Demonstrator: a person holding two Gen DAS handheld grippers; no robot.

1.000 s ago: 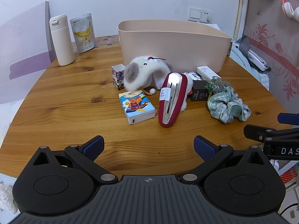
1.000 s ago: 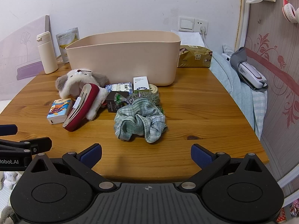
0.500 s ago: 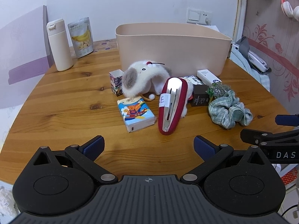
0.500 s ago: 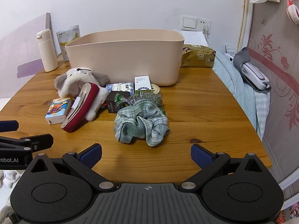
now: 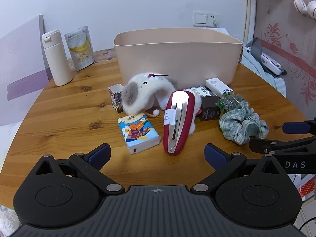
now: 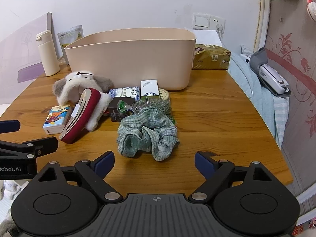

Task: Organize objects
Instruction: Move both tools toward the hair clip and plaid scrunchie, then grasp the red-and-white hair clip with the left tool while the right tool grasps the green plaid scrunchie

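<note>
Home bedroom: wooden worktop [image 6: 217, 118] beside a bed [image 6: 256, 90] at 3 o'clock, headphones [image 5: 304, 0] hung on floral wallpaper [image 6: 292, 45] at 1 o'clock, wall switch [image 6: 201, 21] at 12.

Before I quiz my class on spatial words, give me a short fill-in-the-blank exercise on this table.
1. The scrunchie lies nearest the ____ hand-held gripper.
2. The flask stands ____ on the table.
3. The big hair clip leans on the ____ toy.
4. The tissue pack lies ____ the bin.

Missing words: right; upright; plush; outside
</note>
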